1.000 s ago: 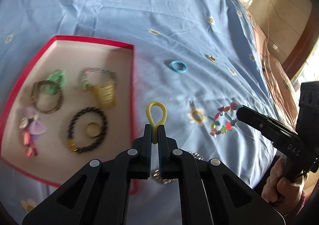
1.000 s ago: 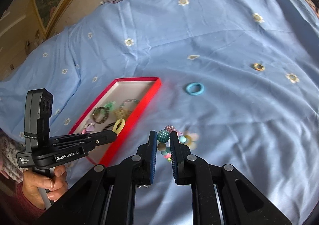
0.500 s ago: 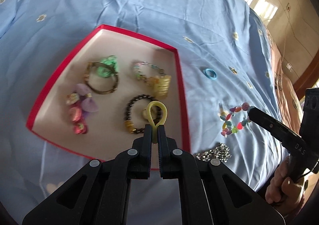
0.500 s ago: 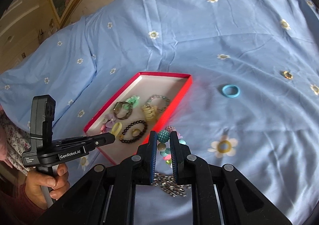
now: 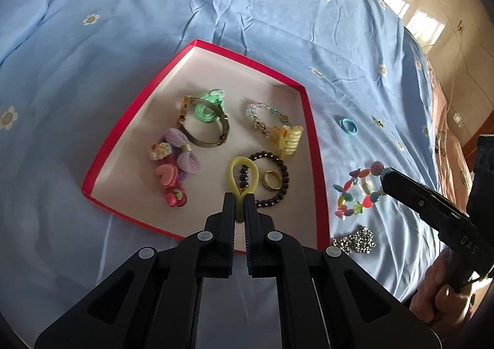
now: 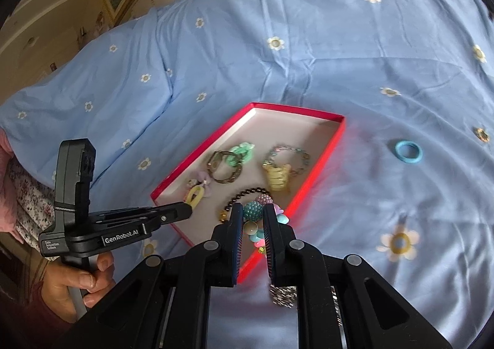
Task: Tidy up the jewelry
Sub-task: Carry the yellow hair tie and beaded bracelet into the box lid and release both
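Clamping a yellow loop (image 5: 243,175), left gripper (image 5: 240,207) seemingly overhangs the tray (image 5: 313,132); right gripper (image 6: 252,219) grips beads (image 6: 253,210).

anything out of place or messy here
Two pieces lie outside the red tray on the blue bedspread: a blue ring well to its right and a crumpled silver chain by its near corner. Nothing looks damaged; the yellow loop and beaded bracelet are each held in a claw.

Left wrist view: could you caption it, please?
Left tool carries a yellow loop over the red tray.
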